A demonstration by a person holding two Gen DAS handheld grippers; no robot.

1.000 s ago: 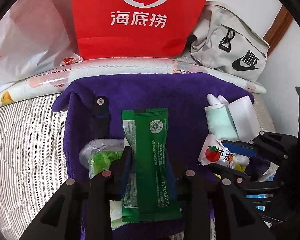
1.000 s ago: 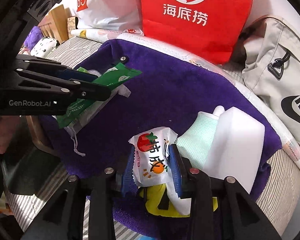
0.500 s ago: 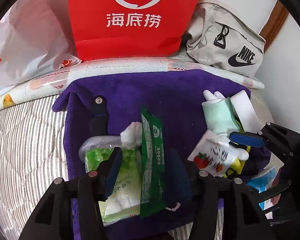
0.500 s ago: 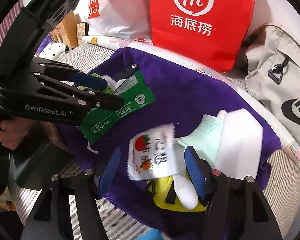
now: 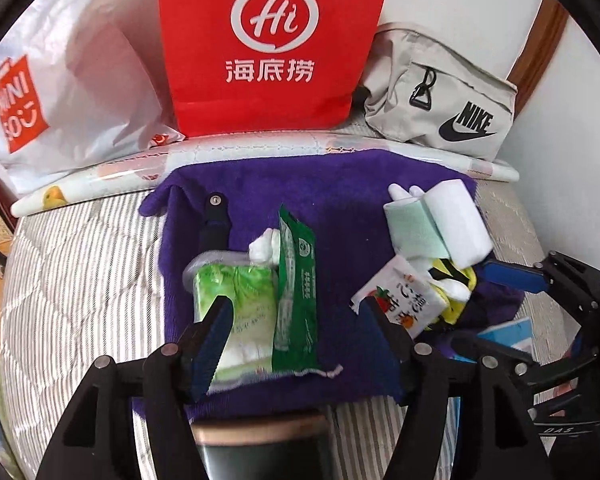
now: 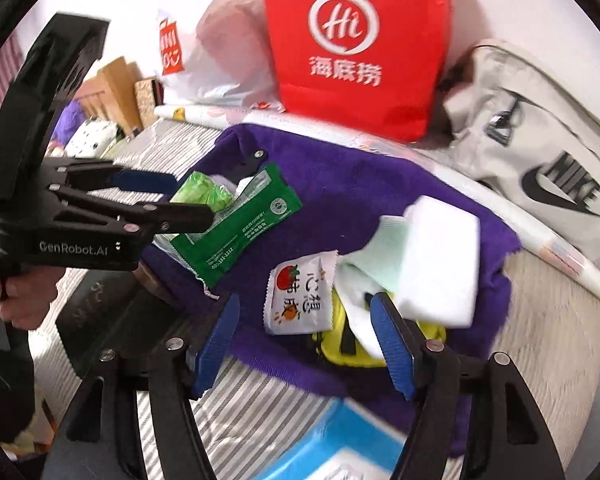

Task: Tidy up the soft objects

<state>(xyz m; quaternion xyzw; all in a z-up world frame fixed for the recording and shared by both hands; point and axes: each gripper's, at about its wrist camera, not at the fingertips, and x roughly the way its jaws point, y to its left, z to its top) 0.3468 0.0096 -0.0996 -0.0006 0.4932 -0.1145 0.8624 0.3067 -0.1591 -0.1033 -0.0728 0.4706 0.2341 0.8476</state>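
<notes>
Both grippers had just been opening up, and neither had anything pinched anymore. The left gripper (image 5: 296, 332) hung with its jaws spread, pads clear of the green sachet (image 5: 296, 280), which lay flat on the purple towel (image 5: 340, 200) between them, closer to the left finger. Right next to it, overlapping on its left side, sat a light green wipes pack (image 5: 236, 300) with a bit of white wadding (image 5: 264, 246) poking out at the top and a black strap with a snap (image 5: 215, 220) above that.

The right gripper (image 6: 306, 336) was also let go, jaws wide, with the little white tomato snack packet (image 6: 300, 292) lying loose on the towel between its blue pads (image 6: 216, 344), not touched by either. Just right of the packet was a heap: a mint green cloth (image 6: 384, 248), a white foam block (image 6: 440, 264) on top of it, and something yellow and black (image 6: 340, 340) underneath.

A hand (image 6: 24, 296) held the left gripper's handle at the edge of the right view.

The towel was spread on a striped quilt (image 5: 80, 280). Behind it stood a red Haidilao bag (image 5: 276, 40), a white Miniso bag (image 5: 60, 80) to the left, and a beige Nike pouch (image 5: 440, 96) to the right. A blue thing (image 6: 340, 440) showed blurry at the bottom.
</notes>
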